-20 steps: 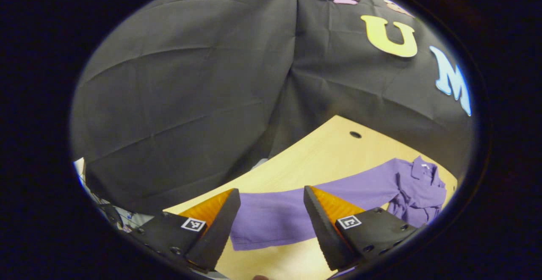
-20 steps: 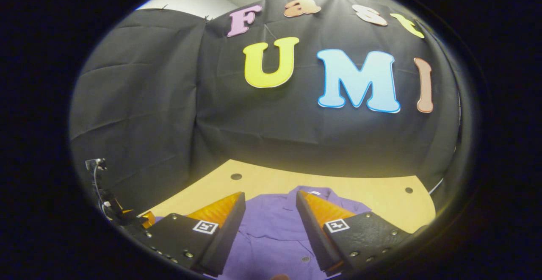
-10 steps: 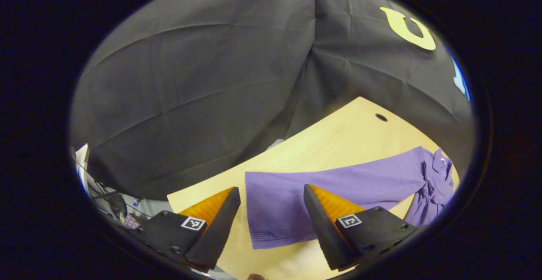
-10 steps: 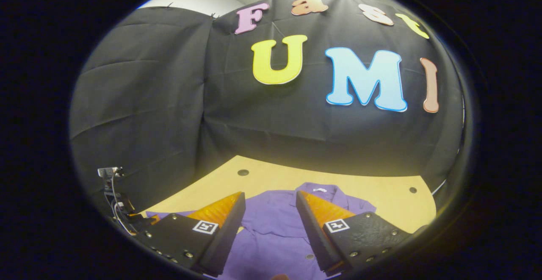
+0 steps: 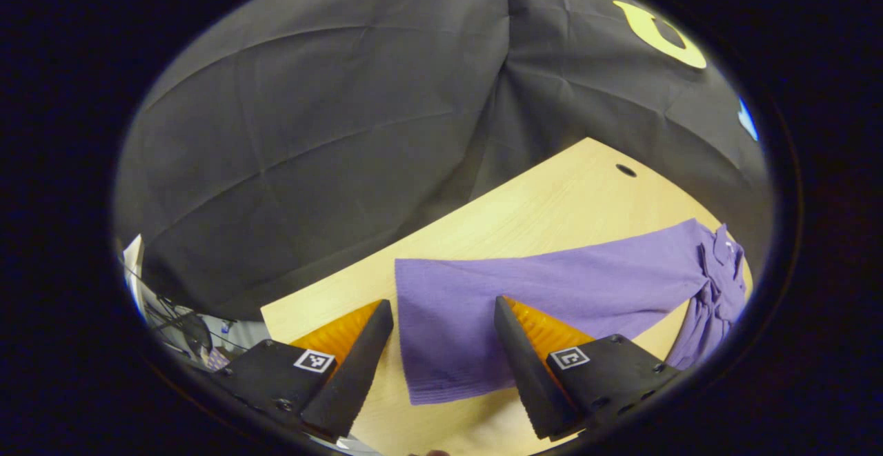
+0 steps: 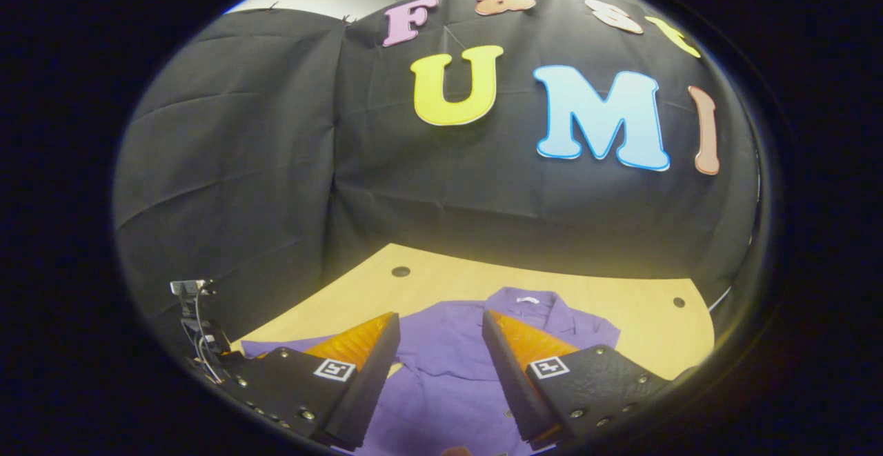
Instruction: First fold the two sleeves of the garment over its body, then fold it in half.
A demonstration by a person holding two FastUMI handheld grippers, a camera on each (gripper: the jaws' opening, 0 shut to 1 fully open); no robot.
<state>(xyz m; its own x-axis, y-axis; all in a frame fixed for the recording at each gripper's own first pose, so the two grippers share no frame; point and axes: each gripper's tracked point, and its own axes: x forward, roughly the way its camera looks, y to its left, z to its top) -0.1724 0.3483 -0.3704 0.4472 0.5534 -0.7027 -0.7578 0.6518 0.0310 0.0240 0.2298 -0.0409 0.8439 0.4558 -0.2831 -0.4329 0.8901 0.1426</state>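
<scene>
Purple sleeve (image 5: 552,290) lies under spread left gripper (image 5: 441,352).

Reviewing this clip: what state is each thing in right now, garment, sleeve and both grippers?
Purple button-up garment: lying on the wooden table, not yet folded.
Long purple sleeve: stretched out flat, away from the body.
Left gripper: open, over the cuff.
Right gripper: open, over the garment's body.

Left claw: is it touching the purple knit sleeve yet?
Cannot tell. In the left gripper view the open left claw frames the purple knit sleeve, its fingers overlapping it without showing height.
</scene>
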